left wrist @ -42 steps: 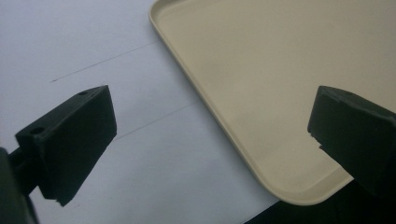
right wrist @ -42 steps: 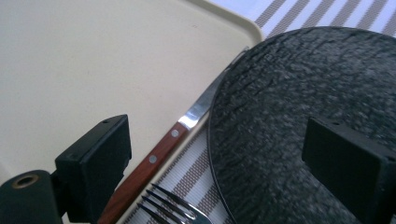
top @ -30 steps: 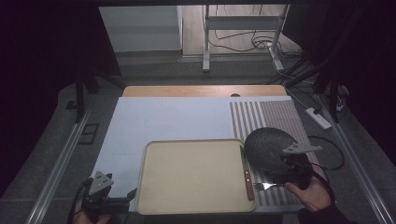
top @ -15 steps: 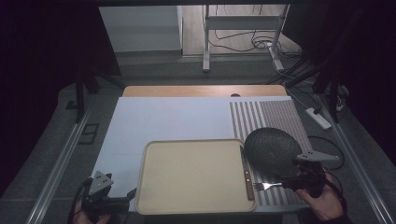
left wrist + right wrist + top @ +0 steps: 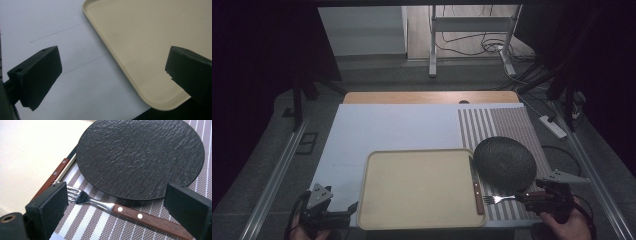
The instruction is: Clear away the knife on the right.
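Both grippers rest with jaws wide: right gripper [image 5: 532, 198] at lower right straddles the fork [image 5: 125, 211] lying before the plate [image 5: 141, 157], seemingly lining up to grasp it; left gripper [image 5: 343, 212] waits beside the tray [image 5: 150, 45].

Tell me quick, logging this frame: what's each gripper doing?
Left gripper: open, holding nothing.
Right gripper: open, jaws either side of the fork.

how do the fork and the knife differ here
The fork lies on the striped placemat, in front of the black plate; the knife lies along the tray's right edge. In the high view the fork runs sideways, tines toward the tray, while the knife runs front to back. Both have riveted wooden handles.
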The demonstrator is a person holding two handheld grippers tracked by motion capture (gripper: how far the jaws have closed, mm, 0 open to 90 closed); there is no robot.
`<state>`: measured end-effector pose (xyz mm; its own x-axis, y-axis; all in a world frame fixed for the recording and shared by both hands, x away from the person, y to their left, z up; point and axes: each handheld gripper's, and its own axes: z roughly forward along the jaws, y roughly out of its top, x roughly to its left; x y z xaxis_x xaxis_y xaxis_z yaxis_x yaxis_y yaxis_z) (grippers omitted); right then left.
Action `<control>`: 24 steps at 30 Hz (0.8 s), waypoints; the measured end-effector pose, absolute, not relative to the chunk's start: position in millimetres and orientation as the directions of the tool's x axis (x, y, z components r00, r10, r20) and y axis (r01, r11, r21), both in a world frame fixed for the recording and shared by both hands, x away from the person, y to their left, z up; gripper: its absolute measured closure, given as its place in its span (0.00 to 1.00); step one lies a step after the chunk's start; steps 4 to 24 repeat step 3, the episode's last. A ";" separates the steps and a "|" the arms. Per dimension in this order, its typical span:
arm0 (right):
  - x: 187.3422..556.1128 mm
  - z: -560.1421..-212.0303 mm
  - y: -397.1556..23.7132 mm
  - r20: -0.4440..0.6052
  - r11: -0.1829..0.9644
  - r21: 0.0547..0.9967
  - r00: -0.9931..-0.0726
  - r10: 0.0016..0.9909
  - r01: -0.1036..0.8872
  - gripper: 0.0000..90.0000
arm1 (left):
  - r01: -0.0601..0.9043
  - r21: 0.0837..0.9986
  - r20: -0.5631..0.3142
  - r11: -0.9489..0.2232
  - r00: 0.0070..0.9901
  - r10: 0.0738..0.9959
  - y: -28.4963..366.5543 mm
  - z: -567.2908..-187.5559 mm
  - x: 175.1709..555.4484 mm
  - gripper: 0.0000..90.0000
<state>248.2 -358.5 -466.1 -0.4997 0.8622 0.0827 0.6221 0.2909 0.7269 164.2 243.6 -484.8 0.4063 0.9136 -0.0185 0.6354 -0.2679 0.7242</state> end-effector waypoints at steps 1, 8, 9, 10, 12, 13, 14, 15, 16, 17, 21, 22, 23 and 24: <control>248.2 -466.1 -359.4 0.088 0.286 0.728 -0.499 0.862 0.623 0.06 | 0.635 0.724 -0.020 -0.268 0.407 0.913 243.6 -484.8 164.2 0.01; 248.7 -466.6 -360.0 0.092 0.281 0.727 -0.495 0.864 0.626 0.06 | 0.636 0.724 -0.019 -0.268 0.406 0.914 243.0 -484.6 164.7 0.01; 248.7 -466.6 -360.0 0.092 0.281 0.727 -0.495 0.864 0.626 0.06 | 0.636 0.724 -0.019 -0.268 0.406 0.914 243.0 -484.6 164.7 0.01; 248.7 -466.6 -360.0 0.092 0.281 0.727 -0.495 0.864 0.626 0.06 | 0.636 0.724 -0.019 -0.268 0.406 0.914 243.0 -484.6 164.7 0.01; 248.7 -466.6 -360.0 0.092 0.281 0.727 -0.495 0.864 0.626 0.06 | 0.636 0.724 -0.019 -0.268 0.406 0.914 243.0 -484.6 164.7 0.01; 248.7 -466.6 -360.0 0.092 0.281 0.727 -0.495 0.864 0.626 0.06 | 0.636 0.724 -0.019 -0.268 0.406 0.914 243.0 -484.6 164.7 0.01; 248.7 -466.6 -360.0 0.092 0.281 0.727 -0.495 0.864 0.626 0.06 | 0.636 0.724 -0.019 -0.268 0.406 0.914 243.0 -484.6 164.7 0.01; 248.7 -466.6 -360.0 0.092 0.281 0.727 -0.495 0.864 0.626 0.06 | 0.636 0.724 -0.019 -0.268 0.406 0.914 243.0 -484.6 164.7 0.01; 248.7 -466.6 -360.0 0.092 0.281 0.727 -0.495 0.864 0.626 0.06 | 0.636 0.724 -0.019 -0.268 0.406 0.914 243.0 -484.6 164.7 0.01; 248.7 -466.6 -360.0 0.092 0.281 0.727 -0.495 0.864 0.626 0.06 | 0.636 0.724 -0.019 -0.268 0.406 0.914 243.0 -484.6 164.7 0.01; 248.7 -466.6 -360.0 0.092 0.281 0.727 -0.495 0.864 0.626 0.06 | 0.636 0.724 -0.019 -0.268 0.406 0.914 243.0 -484.6 164.7 0.01; 248.7 -466.6 -360.0 0.092 0.281 0.727 -0.495 0.864 0.626 0.06 | 0.636 0.724 -0.019 -0.268 0.406 0.914 243.0 -484.6 164.7 0.01; 248.7 -466.6 -360.0 0.092 0.281 0.727 -0.495 0.864 0.626 0.06 | 0.636 0.724 -0.019 -0.268 0.406 0.914 243.0 -484.6 164.7 0.01; 248.7 -466.6 -360.0 0.092 0.281 0.727 -0.495 0.864 0.626 0.06 | 0.636 0.724 -0.019 -0.268 0.406 0.914 243.0 -484.6 164.7 0.01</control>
